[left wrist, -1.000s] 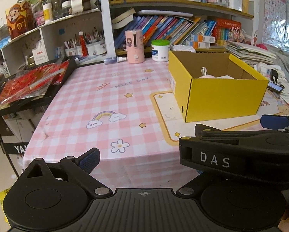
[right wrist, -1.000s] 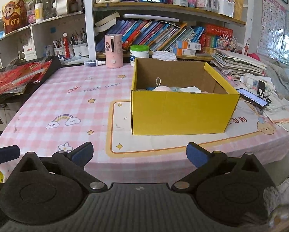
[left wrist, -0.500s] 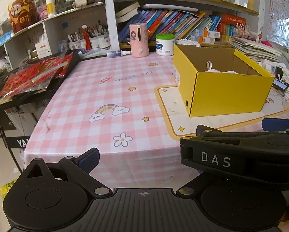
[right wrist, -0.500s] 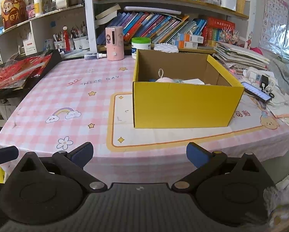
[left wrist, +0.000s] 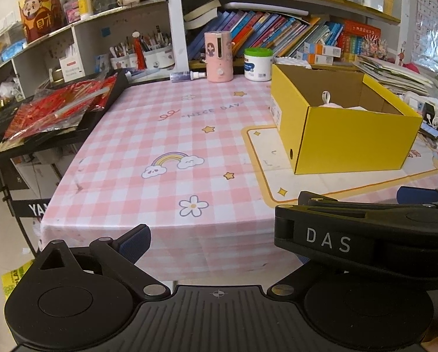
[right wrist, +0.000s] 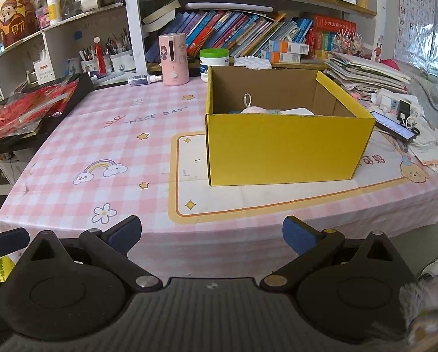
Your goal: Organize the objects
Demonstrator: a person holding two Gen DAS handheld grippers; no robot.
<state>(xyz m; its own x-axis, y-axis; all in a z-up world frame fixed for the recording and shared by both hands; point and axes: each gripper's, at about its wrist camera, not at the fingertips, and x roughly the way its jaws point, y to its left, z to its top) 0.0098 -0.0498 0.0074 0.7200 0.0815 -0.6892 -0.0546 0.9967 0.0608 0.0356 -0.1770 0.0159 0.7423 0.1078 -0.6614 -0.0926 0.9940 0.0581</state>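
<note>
Both grippers idle, box sits on worktop

Currently the yellow cardboard box (right wrist: 286, 143) stands upright on the cream mat (right wrist: 189, 182), top open, long axis running left-right across the right wrist view; in the left wrist view it is angled, one corner toward the camera. Inside, a pink soft thing with a white loop (right wrist: 249, 106) and white paper show only partly over the rim; the rest of the contents is hidden. Right gripper (right wrist: 212, 233) is spread wide and empty, hanging off the near edge of the worktop (right wrist: 125, 135), which has a pink checked cloth. Left gripper (left wrist: 213, 243): one blue-padded finger shows, the other is covered by the right gripper body marked DAS, so I cannot tell its state. A pink cylinder (right wrist: 173, 58) and a green-lidded white jar (right wrist: 213, 64) stand behind the box.
</note>
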